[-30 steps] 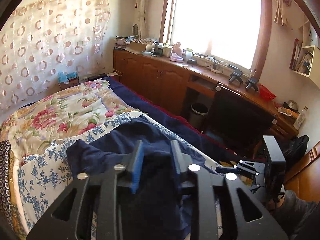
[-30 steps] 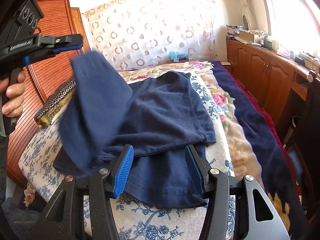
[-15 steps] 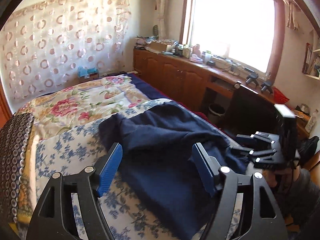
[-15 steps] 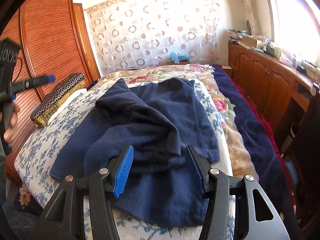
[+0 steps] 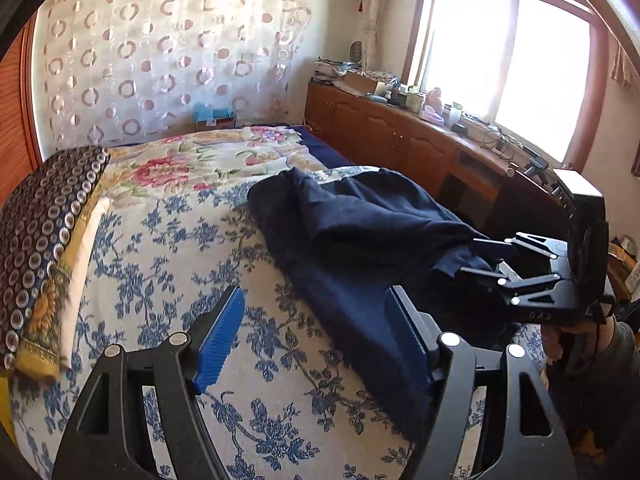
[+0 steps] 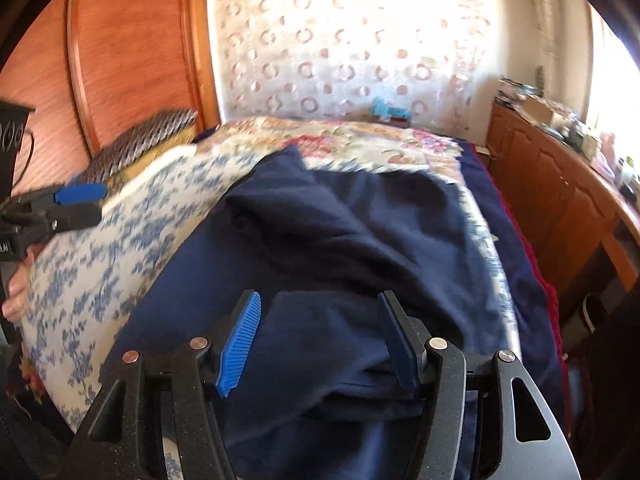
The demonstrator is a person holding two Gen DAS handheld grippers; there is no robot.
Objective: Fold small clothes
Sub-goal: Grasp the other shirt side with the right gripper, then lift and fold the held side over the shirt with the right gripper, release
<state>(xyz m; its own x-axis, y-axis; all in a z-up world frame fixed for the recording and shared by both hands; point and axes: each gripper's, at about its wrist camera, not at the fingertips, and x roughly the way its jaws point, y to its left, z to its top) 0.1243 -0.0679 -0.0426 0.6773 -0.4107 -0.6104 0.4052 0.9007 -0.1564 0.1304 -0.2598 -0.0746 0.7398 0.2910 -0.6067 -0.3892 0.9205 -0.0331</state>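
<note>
A dark navy garment (image 5: 360, 240) lies loosely folded over itself on the blue-flowered bed sheet (image 5: 168, 272); it fills the middle of the right wrist view (image 6: 340, 248). My left gripper (image 5: 316, 336) is open and empty, above the sheet at the garment's left edge. My right gripper (image 6: 320, 336) is open, low over the garment's near hem, holding nothing. The right gripper also shows in the left wrist view (image 5: 480, 264), at the garment's right end. The left gripper shows at the left edge of the right wrist view (image 6: 80, 204).
A patterned dark pillow (image 5: 44, 236) lies at the bed's left side by the wooden headboard (image 6: 132, 60). A floral quilt (image 5: 208, 156) covers the far bed. A wooden cabinet (image 5: 400, 140) with clutter runs along the right under the window.
My left gripper opened, let go of the navy garment and drew back to the left. The lifted cloth dropped onto the rest of the garment. My right gripper moved closer over the hem.
</note>
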